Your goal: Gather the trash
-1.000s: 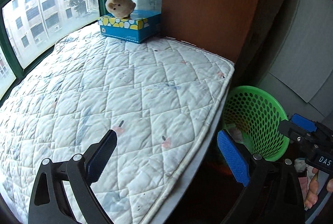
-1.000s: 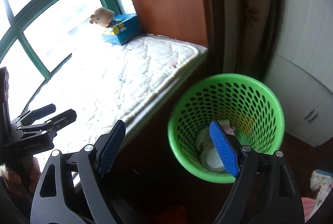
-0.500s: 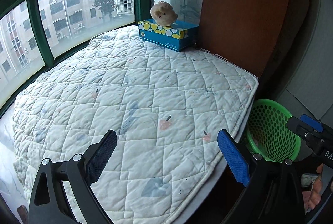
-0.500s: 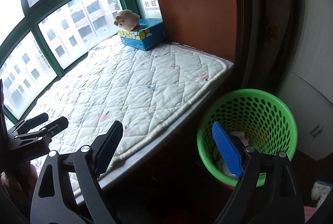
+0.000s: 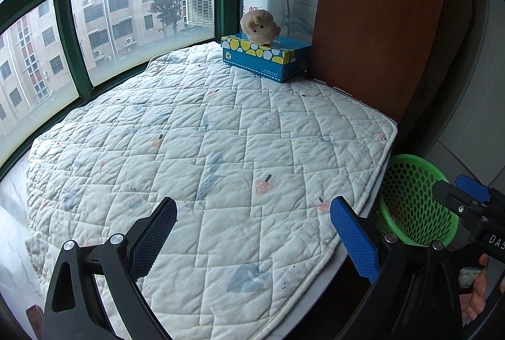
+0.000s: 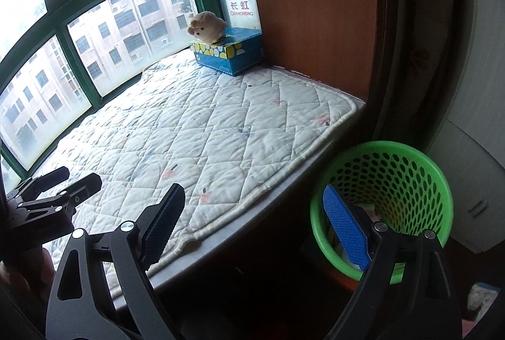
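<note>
The left gripper (image 5: 252, 240) sits at the bottom of the left wrist view. Its two arms are spread wide and nothing is between them. Under it lies a white quilted mat (image 5: 205, 150) that fills the middle of the frame. The right gripper (image 6: 252, 226) sits at the bottom of the right wrist view. Its jaws have just been opening, and now they stand wide with nothing between them. One blue pad (image 6: 345, 232) shows in front of the green basket (image 6: 407, 153), which stands at the lower right of that frame, just beside the edge of the mat and lower than it. The basket has many small holes in its wall. Some pale things lie down inside it, but I cannot tell what they are. In the left wrist view the basket peeks out at the right edge of the frame.

At the top middle of both frames a blue tissue box (image 5: 268, 59) rests on the far end of the mat, close to a brown wooden panel (image 5: 375, 14). A small tan plush toy (image 5: 260, 26) sits on top of the box. Green window frames (image 5: 63, 18) run along the upper left, with buildings outside.
</note>
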Tool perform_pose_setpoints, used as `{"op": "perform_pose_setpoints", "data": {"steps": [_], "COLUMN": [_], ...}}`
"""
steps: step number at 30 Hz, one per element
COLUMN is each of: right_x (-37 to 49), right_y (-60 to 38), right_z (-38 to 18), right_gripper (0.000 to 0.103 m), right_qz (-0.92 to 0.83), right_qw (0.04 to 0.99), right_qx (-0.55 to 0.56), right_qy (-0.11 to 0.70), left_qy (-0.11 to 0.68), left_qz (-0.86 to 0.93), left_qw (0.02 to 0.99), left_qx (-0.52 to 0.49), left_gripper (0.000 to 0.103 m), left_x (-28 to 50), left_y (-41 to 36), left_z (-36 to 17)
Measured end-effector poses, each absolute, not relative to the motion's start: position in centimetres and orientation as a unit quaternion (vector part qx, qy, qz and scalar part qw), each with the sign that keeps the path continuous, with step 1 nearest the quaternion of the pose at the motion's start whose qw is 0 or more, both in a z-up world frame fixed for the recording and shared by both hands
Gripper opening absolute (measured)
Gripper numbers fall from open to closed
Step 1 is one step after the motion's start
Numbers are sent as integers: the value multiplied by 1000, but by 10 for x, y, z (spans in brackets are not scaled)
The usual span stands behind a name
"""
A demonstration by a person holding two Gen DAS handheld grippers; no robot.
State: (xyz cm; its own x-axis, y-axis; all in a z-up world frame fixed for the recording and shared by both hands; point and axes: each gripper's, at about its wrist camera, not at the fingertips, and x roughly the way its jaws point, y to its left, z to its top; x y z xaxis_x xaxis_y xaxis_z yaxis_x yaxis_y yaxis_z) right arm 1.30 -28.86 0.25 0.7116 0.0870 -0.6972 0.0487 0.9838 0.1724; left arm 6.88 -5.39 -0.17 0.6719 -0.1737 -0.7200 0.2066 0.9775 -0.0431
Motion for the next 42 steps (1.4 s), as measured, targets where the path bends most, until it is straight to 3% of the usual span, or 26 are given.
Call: {"op": "perform_pose_setpoints", "data": {"steps": [42], "right_x": [7], "right_y": [-287], "right_z": [8], "right_gripper": [90], "right_qz": [11], "right_qw": [926], "right_qx": [85], "right_qy": [366], "left_qy": [366], "left_qz": [-90], "left_qw": [926], "left_qx": [22], "left_gripper": [94], "left_x": [56], "left_y": [-51], "left_z": [9]}}
